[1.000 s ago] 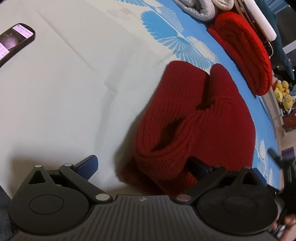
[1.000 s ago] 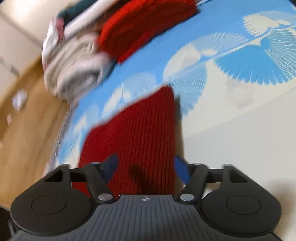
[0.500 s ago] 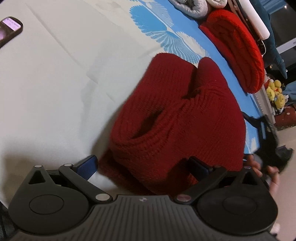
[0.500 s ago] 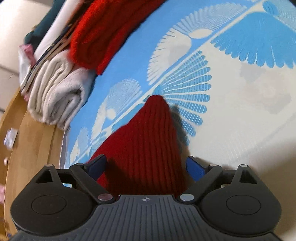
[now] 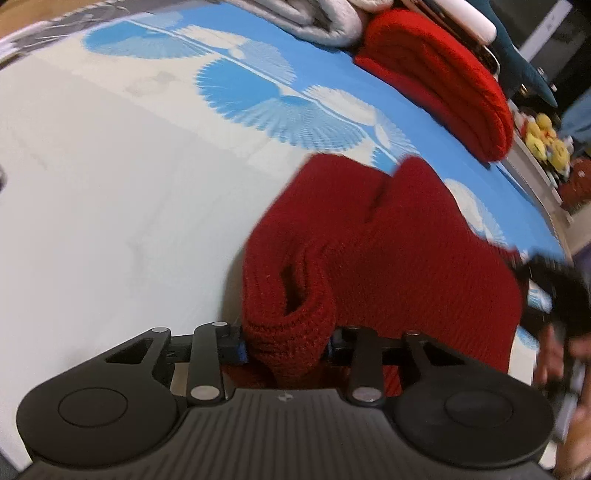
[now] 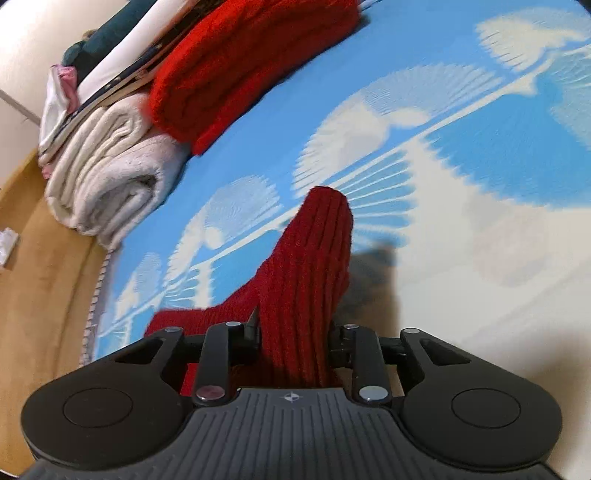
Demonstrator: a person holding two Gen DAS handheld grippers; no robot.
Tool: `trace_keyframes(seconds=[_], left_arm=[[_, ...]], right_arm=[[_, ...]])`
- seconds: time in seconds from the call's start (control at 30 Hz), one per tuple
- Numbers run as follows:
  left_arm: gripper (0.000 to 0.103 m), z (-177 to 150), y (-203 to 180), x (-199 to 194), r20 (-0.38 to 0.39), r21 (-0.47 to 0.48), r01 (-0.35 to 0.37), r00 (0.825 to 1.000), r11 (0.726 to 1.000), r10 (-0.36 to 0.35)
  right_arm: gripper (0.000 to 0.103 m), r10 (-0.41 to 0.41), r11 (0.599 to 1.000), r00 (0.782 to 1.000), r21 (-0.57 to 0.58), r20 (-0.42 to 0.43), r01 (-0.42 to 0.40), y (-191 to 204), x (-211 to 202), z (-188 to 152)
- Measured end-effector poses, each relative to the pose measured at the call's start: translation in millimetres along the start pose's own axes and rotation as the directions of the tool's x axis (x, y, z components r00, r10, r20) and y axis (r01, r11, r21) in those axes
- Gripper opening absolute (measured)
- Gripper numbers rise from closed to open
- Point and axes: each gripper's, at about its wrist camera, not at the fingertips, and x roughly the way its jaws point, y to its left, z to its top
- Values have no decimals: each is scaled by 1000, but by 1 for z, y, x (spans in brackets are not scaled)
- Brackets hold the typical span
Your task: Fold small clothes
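A dark red knit garment (image 5: 388,251) lies crumpled on a cream and blue fan-patterned bed cover (image 5: 110,184). My left gripper (image 5: 286,345) has its jaws closing, and both pads press on a rolled fold at the garment's near edge. In the right wrist view another part of the garment (image 6: 314,258) rises as a narrow ribbed ridge. My right gripper (image 6: 295,339) is closing too, with its pads squeezing the base of that ridge. In the left wrist view the right gripper (image 5: 554,295) shows as a dark blur at the garment's far right, with a hand (image 5: 554,369) below it.
A folded bright red knit (image 5: 443,81) and a grey folded cloth (image 5: 314,18) lie at the far edge. A cream rolled towel (image 6: 107,177) and stacked clothes sit by the bed's corner, above a wooden floor (image 6: 37,295). Yellow plush toys (image 5: 546,136) sit beyond the bed.
Both grippers went from wide open around the garment to closed on its knit. The left view swung away from the phone, and the gripped folds are bunched and raised.
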Motion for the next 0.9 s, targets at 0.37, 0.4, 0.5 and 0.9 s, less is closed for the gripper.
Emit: trace_keyframes(seconds=[0.37, 0.4, 0.5, 0.9], left_arm=[[37, 117, -156, 108, -141, 462, 101, 989, 881, -40], [37, 121, -171, 118, -130, 495, 89, 991, 865, -28], [46, 126, -208, 137, -102, 568, 58, 995, 821, 1], [98, 70, -119, 56, 24, 351, -2, 1000, 936, -7]], right_arm=[[29, -48, 967, 994, 254, 93, 23, -116, -98, -44], [30, -40, 961, 993, 278, 107, 8, -118, -102, -55], [39, -34, 940, 991, 340, 132, -13, -113, -108, -82], [58, -155, 981, 967, -84, 200, 175, -60, -128, -12]])
